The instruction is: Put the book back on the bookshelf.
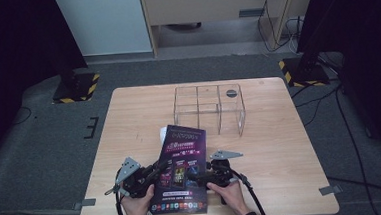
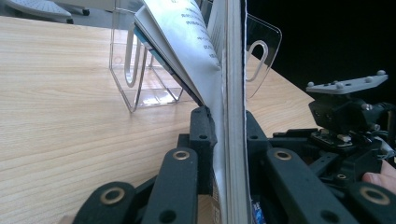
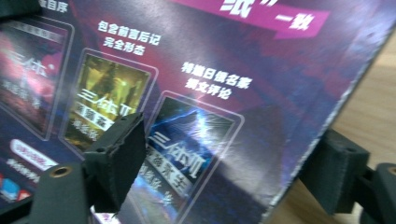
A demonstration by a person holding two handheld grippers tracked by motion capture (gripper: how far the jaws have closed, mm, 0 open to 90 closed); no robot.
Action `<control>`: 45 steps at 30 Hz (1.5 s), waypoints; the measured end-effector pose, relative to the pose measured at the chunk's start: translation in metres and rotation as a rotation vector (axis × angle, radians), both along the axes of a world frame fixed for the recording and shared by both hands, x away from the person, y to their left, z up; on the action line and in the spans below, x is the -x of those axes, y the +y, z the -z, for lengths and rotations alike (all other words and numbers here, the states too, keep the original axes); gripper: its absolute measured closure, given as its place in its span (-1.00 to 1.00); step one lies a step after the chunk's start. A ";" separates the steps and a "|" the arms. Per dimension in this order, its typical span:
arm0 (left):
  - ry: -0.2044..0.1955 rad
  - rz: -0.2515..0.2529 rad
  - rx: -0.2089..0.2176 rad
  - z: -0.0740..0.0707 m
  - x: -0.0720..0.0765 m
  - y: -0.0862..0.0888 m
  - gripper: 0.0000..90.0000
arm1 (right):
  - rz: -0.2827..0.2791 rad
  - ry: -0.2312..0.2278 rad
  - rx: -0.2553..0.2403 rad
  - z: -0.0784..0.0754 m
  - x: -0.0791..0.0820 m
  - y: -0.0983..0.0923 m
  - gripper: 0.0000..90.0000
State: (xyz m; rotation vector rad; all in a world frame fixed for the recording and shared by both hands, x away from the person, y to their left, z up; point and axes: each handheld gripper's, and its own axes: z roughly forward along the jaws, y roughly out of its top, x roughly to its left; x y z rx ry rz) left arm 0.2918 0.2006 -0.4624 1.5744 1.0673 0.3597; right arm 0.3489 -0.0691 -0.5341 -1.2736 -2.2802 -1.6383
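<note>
Purple book, long axis toward the clear organizer, clamped by left hand-held gripper.

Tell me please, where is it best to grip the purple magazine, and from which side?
Probably grip the magazine at its long side edges near the lower half, coming in level from left and right. It is thin and floppy, with pages fanning at the top. The left gripper is clamped on one edge; the right gripper's jaws straddle the other.
</note>
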 end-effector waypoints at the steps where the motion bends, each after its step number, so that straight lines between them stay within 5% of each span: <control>1: -0.001 0.001 -0.001 0.000 0.000 0.000 0.76 | -0.005 0.012 -0.005 0.001 0.000 0.000 -0.49; 5: -0.004 0.002 0.002 0.001 0.000 0.000 0.76 | -0.016 0.037 -0.017 0.002 -0.002 0.000 -0.39; 15: 0.001 -0.009 0.005 0.004 -0.001 0.002 0.75 | -0.014 0.140 -0.065 -0.004 0.000 -0.015 0.27; 24: -0.002 -0.013 0.007 0.006 -0.002 0.005 0.75 | -0.025 0.128 -0.109 -0.012 0.005 -0.020 0.63; 45: 0.042 -0.056 -0.012 0.018 -0.010 0.018 0.63 | -0.009 0.083 -0.129 -0.028 0.015 -0.025 0.79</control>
